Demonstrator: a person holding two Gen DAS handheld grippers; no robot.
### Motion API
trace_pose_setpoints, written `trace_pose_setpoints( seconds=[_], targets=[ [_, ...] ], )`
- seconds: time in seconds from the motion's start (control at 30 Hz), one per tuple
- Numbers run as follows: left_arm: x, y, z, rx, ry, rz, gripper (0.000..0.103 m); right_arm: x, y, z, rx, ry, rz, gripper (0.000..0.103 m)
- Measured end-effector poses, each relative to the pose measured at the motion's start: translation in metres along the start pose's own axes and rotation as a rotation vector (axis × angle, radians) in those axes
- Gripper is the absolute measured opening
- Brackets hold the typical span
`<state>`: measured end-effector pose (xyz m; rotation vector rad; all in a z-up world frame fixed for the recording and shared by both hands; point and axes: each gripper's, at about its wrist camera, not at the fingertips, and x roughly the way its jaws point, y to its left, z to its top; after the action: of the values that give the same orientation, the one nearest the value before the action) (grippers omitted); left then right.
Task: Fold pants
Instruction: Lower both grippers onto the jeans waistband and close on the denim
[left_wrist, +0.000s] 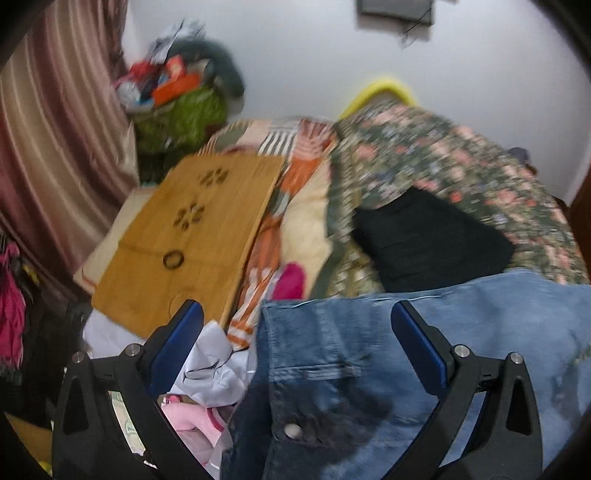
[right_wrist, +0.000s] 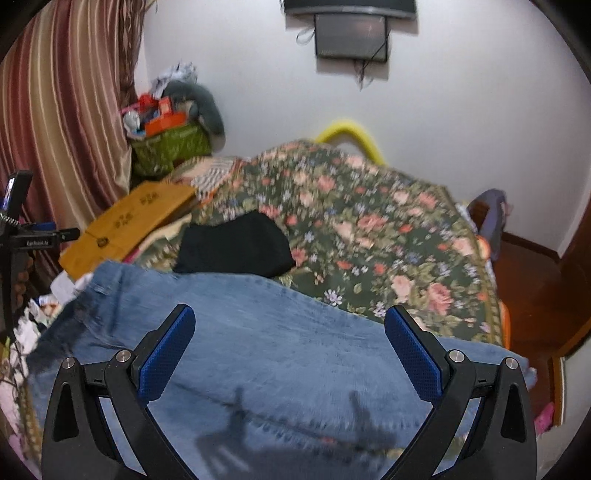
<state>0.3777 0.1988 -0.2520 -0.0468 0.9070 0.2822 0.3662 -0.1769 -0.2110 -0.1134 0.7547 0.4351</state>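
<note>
White walls back a bed (right_wrist: 369, 229) under a floral cover. At 9 o'clock lies one wooden board (left_wrist: 192, 229); one black garment (right_wrist: 232, 247) sits at 12. One pair of jeans (right_wrist: 258, 332) lies spread below, seemingly unfolded. Left gripper (left_wrist: 297, 328) and right gripper (right_wrist: 290, 332) both gape wide, empty.

The blue jeans (right_wrist: 258, 332) lie flat on the bed, and their upper surface is open for both grippers. Just behind the jeans lies a black folded cloth (right_wrist: 236, 245), touching their far edge or nearly. Left of the jeans a wooden board (left_wrist: 192, 229) and loose clothes (left_wrist: 210, 365) block the way. Right behind the jeans, the floral bedcover (right_wrist: 369, 229) is free.
</note>
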Motion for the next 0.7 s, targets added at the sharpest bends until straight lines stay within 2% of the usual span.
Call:
trace_pose_setpoints(
  seconds=[0.07,0.2,0.3,0.47,0.53,0.6,0.63,0.7],
  targets=[
    [0.024,0.006,-0.003,-0.002,0.047,0.011,0.103,0.024,-0.01,0.002,-0.012,0.027,0.02,0.1],
    [0.067,0.012,-0.01,0.015,0.134,0.021,0.087,0.071,-0.019,0.008,-0.056,0.102,0.063,0.091],
    [0.087,0.021,-0.016,-0.015,0.192,-0.001,0.081,0.105,-0.021,0.009,-0.095,0.167,0.102,0.087],
    [0.113,0.017,-0.02,-0.033,0.245,-0.017,0.077,0.142,-0.015,0.006,-0.139,0.248,0.196,0.086],
    [0.12,0.015,-0.022,-0.049,0.266,-0.035,0.07,0.151,-0.014,0.004,-0.154,0.263,0.198,0.086],
    [0.122,0.015,-0.022,-0.071,0.277,-0.069,0.054,0.154,-0.015,0.003,-0.134,0.269,0.226,0.084],
    [0.122,0.014,-0.021,-0.077,0.28,-0.083,0.049,0.154,-0.016,0.002,-0.113,0.274,0.249,0.081],
    [0.121,0.011,-0.018,-0.079,0.282,-0.096,0.033,0.156,-0.019,0.002,-0.094,0.274,0.255,0.07]
  ],
)
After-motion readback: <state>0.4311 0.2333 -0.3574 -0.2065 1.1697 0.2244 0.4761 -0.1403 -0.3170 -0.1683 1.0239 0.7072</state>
